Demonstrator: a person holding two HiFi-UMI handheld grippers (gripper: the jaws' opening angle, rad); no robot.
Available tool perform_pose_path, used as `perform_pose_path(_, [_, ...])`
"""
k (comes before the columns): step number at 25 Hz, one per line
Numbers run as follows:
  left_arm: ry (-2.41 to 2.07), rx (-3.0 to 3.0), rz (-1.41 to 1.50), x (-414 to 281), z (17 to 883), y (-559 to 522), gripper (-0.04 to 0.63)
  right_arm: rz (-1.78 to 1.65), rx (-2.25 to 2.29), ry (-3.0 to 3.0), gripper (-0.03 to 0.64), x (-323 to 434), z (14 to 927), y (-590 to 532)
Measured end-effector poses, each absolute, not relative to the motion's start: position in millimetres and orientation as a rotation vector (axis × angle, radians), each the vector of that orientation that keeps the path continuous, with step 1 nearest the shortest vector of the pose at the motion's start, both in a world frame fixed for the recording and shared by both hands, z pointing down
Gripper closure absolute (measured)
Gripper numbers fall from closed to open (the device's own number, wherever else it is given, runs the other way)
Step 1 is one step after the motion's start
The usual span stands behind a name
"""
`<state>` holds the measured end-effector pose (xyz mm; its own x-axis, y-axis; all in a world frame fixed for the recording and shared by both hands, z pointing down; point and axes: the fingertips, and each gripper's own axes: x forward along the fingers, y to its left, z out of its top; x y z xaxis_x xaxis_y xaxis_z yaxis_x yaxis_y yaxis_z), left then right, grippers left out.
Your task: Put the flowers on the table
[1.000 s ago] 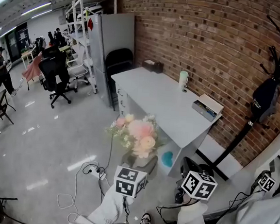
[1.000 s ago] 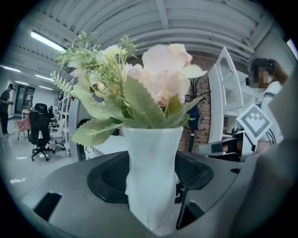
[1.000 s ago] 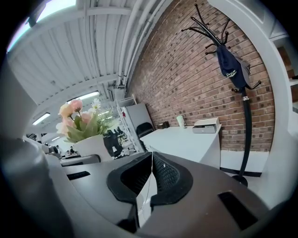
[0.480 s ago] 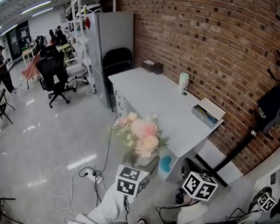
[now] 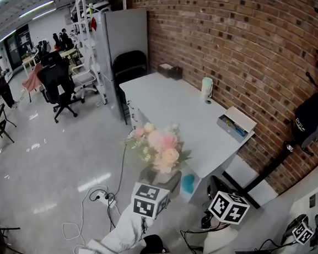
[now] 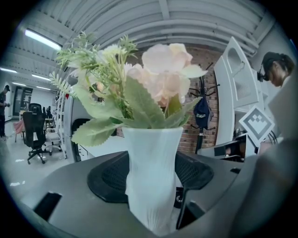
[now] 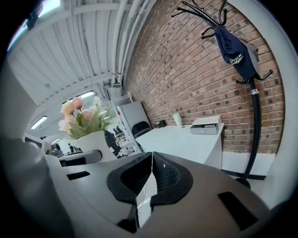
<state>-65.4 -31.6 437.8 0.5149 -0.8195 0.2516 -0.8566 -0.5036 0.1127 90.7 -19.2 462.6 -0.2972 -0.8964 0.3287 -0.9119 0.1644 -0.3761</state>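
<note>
Left tool [image 6: 152, 181] clamps the white ribbed vase [image 6: 150, 148] of pink artificial flowers [image 5: 160, 146] at its waist, short of the white desk [image 5: 177, 106]; probably light, top-heavy, slick; right tool [image 7: 150, 179] pressed together, empty.

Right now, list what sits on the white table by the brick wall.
On the table: a pale cup, a dark box at the far end, a flat white box at the right end. The flowers hide part of its near edge.
</note>
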Motion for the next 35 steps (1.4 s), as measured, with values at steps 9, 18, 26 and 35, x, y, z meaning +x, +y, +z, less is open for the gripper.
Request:
perform_pose_path(9, [-1.395, 2.552, 0.242, -51, 442, -55, 0.290, 0.819, 1.860, -2.345, 0.592, 103, 473, -35])
perform_pose_path(18, [-1.366, 2.565, 0.228, -44, 447, -101, 0.290, 0.798, 1.893, -2.319, 0.592, 111, 475, -73])
perform_pose_path(26, [-1.333, 2.583, 0.210, -35, 446, -152, 0.290, 0.791, 1.920, -2.306, 0.592, 118, 469, -122])
perform_pose_path(35, [-1.327, 2.601, 0.204, -36, 434, -218, 0.290, 0.764, 1.928, -2.303, 0.592, 117, 458, -186])
